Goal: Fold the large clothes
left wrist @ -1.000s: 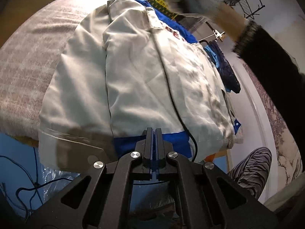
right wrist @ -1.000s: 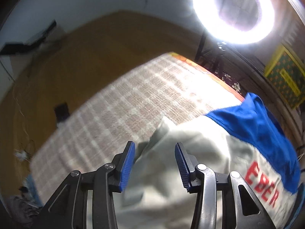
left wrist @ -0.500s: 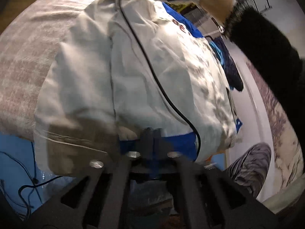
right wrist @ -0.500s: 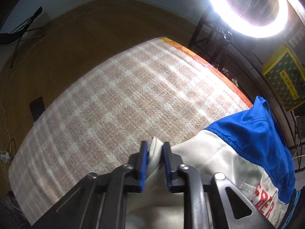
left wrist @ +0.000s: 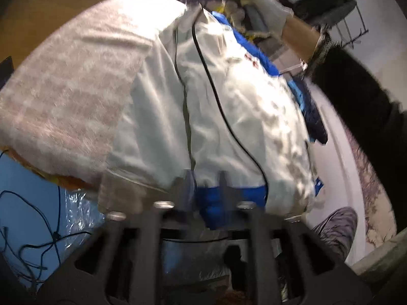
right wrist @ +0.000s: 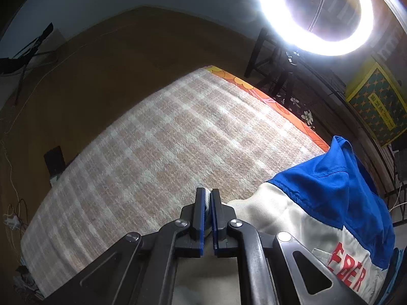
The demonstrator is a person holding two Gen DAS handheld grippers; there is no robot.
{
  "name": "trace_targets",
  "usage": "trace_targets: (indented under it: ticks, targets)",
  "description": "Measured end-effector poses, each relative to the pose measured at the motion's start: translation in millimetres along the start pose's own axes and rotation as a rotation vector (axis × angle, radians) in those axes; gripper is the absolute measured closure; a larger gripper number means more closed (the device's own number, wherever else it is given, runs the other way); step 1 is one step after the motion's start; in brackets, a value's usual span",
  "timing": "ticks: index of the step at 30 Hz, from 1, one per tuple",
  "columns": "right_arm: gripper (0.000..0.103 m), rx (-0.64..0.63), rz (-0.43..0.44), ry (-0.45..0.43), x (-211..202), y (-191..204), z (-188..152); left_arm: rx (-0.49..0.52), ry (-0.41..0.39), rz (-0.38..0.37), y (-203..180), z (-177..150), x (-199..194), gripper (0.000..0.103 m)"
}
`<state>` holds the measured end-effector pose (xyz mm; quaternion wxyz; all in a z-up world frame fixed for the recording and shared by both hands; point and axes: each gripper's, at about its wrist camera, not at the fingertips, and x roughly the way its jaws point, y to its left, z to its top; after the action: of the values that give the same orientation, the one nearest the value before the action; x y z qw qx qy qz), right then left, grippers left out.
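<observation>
White-and-blue jacket (left wrist: pixel 229 117), red lettering, lay spread on the checked blanket (right wrist: pixel 178 152), its blue hem hanging over the near edge. Left gripper (left wrist: pixel 204 185), blurred, jaws just opened partway; the blue hem sat between the parted fingers, pads not pressing it. Right gripper (right wrist: pixel 208 203) had closed to a sliver, clamped on the jacket's pale edge. A black cable (left wrist: pixel 216 96) crossed the jacket. A gloved hand (left wrist: pixel 259 7) showed above the collar end.

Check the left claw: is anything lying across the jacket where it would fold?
Yes. A black cable runs down the pale jacket from its far end to the blue hem beside the left claw, whose jaws have just been opening.
</observation>
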<state>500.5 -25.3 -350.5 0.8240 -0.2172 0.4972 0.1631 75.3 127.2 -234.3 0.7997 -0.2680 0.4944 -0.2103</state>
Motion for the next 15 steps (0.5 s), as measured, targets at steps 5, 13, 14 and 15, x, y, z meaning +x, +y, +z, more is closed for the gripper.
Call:
trace_targets:
  ticks: [5, 13, 14, 15]
  targets:
    - [0.101, 0.011, 0.007, -0.004, -1, -1, 1, -0.042, 0.044, 0.016, 4, -4, 19, 0.056]
    - [0.101, 0.030, 0.024, -0.008, 2, -4, 1, -0.014, 0.069, 0.008, -1, -6, 29, 0.100]
    - [0.101, 0.027, 0.021, -0.006, 3, -4, 1, -0.025, 0.058, 0.002, 0, -5, 20, 0.100]
    - [0.101, 0.018, 0.018, -0.005, 4, -3, 1, -0.038, 0.042, -0.004, 3, -4, 9, 0.100]
